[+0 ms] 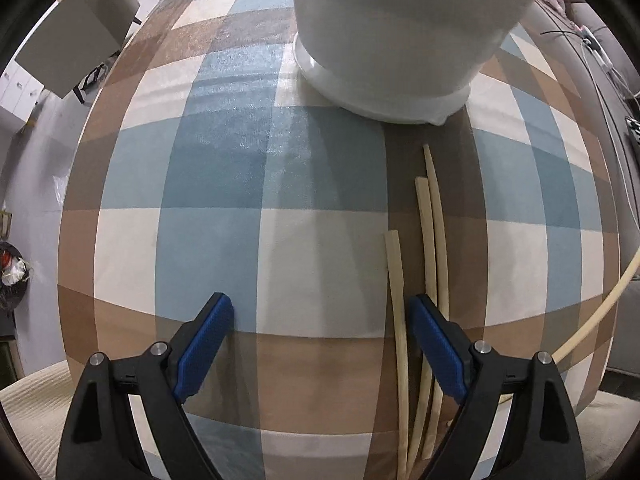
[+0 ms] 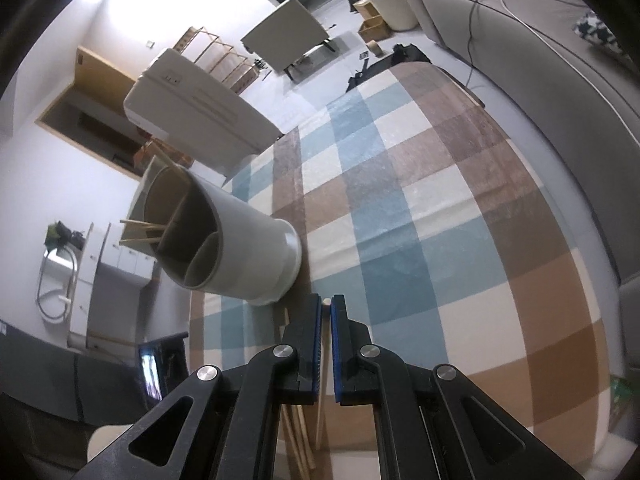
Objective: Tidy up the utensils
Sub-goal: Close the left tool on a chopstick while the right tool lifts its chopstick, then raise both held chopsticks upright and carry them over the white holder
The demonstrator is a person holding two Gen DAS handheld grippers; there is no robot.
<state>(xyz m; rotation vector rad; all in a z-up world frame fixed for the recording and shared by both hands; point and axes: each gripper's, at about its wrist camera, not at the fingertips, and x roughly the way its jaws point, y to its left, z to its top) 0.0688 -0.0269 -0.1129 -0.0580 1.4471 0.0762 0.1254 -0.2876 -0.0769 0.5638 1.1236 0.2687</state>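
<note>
Blue-padded fingers of the right gripper sit nearest the lens, pressed almost together on a single pale chopstick that runs lengthwise between the pads, its blunt tip just showing past the fingertips. That chopstick is lifted clear of the cloth; in the left wrist view it appears as a curved pale stick crossing the right edge of the table. Left gripper points down at the table with its jaws spread wide and nothing between the pads. Three loose chopsticks lie on the checked tablecloth, roughly parallel; one passes just inside the gripper's right-hand finger, the other two run under or just behind that finger. Whether the pad touches any of them cannot be told. Beyond their far tips, near but apart, stands the white utensil holder, a round tub on a wider base ring. From the right wrist view the holder shows inner partitions, and a few chopsticks already lean in one compartment, ends poking over the rim. Blue, tan and cream squares cover the whole table. Farther out: a grey sofa with cables on it, a white appliance and a wooden rack by the wall.
</note>
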